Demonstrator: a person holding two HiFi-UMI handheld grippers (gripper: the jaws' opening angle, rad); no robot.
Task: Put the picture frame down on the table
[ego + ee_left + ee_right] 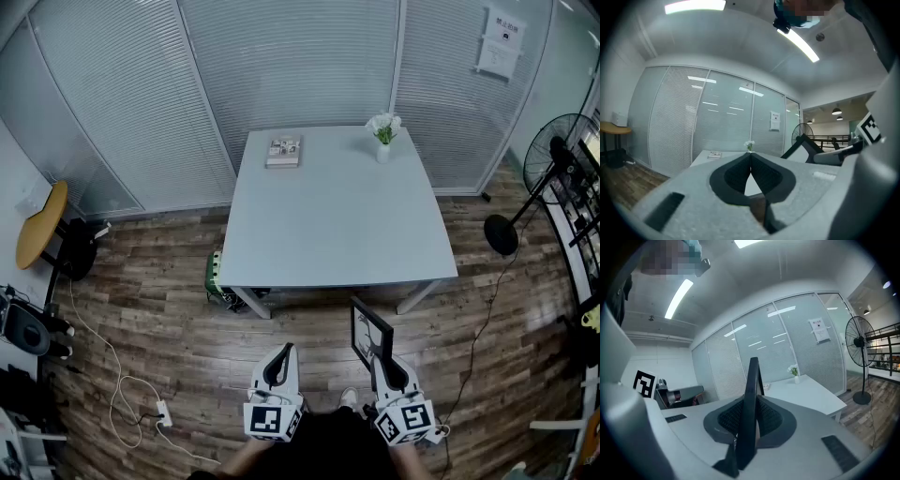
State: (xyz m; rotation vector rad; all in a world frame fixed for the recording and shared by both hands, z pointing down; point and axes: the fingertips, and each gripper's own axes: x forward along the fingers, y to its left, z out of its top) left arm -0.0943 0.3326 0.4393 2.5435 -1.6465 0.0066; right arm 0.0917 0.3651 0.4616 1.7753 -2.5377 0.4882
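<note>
The right tool (751, 404) clamps the frame (753, 376) upright, edge-on, apparently by its lower edge, ready to carry to the worktop (328, 216) well ahead. The left tool (750, 158) is closed, empty, idle beside it.

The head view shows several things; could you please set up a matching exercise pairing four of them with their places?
Things:
1. picture frame
2. book
3. vase of white flowers
4. standing fan

Places:
A. on the floor, right of the table
B. on the table, near its far left corner
C. clamped upright in the right claw, short of the table
D. on the table, near its far right corner

Pairs: 1-C, 2-B, 3-D, 4-A
</note>
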